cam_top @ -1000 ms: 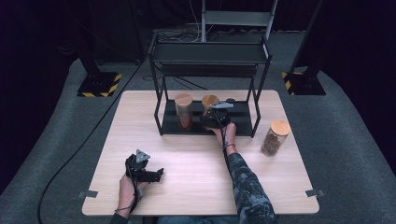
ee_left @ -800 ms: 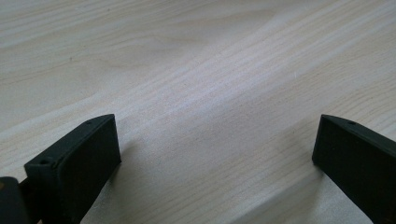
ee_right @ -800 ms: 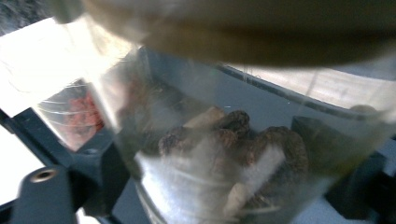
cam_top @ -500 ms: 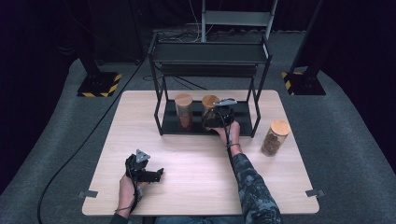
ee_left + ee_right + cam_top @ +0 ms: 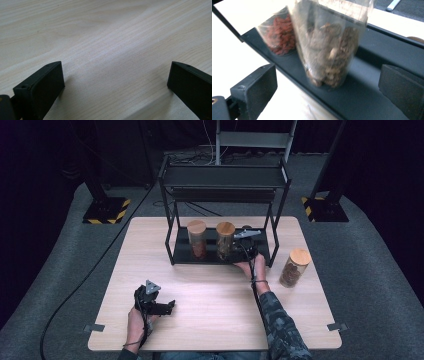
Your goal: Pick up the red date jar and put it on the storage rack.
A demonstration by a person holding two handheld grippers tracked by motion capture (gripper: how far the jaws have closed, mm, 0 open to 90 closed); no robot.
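Note:
A black two-level rack (image 5: 222, 175) stands at the back of the wooden table (image 5: 215, 290). On its lower shelf (image 5: 374, 100) stand two cork-lidded glass jars side by side, one with red contents (image 5: 196, 239) (image 5: 279, 37) and one with brown contents (image 5: 225, 240) (image 5: 329, 50). My right gripper (image 5: 239, 251) (image 5: 328, 80) sits just in front of the brown jar. Its jaws have just been opening; they stand wide on either side of the jar without touching it. My left gripper (image 5: 169, 305) (image 5: 116, 80) rests open on the table at the front left, nothing between its jaws.
A third cork-lidded jar (image 5: 295, 267) with brown contents stands on the table right of the rack. The rack's upright posts (image 5: 272, 235) flank the lower shelf, and its top shelf hangs over the jars.
The right gripper's jaws opened off the brown jar and the hand drew back a little toward the front edge. The jar stays upright on the shelf. The left gripper did not move.

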